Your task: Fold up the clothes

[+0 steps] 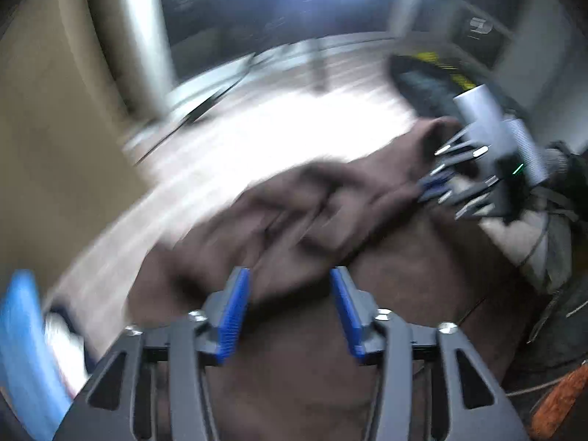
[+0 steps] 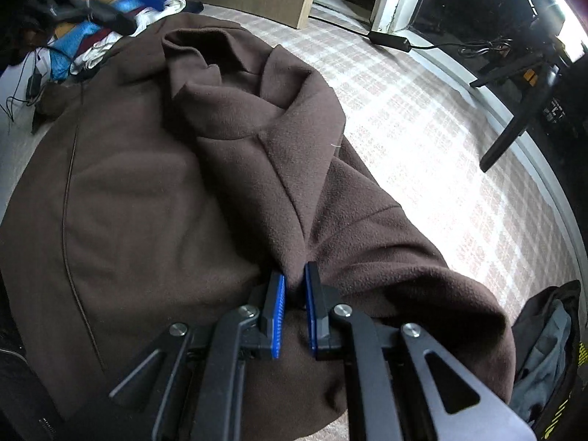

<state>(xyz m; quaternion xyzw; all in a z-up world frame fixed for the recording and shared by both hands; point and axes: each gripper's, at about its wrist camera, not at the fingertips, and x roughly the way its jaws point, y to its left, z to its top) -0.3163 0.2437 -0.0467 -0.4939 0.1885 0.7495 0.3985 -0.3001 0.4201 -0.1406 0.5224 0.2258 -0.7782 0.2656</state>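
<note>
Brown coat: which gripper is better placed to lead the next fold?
Probably right. The right gripper is pinched on a ridge of the brown coat, while the left gripper is open above it, holding nothing.

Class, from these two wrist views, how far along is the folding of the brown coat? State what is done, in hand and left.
Done: the brown coat lies spread on the checked surface, one side apparently turned over the body.
In hand: the right claw is shut on a ridge of coat fabric; the left claw is open above the coat, gripping nothing.
Left: collar and sleeve remain bunched, so no compact fold yet.
</note>
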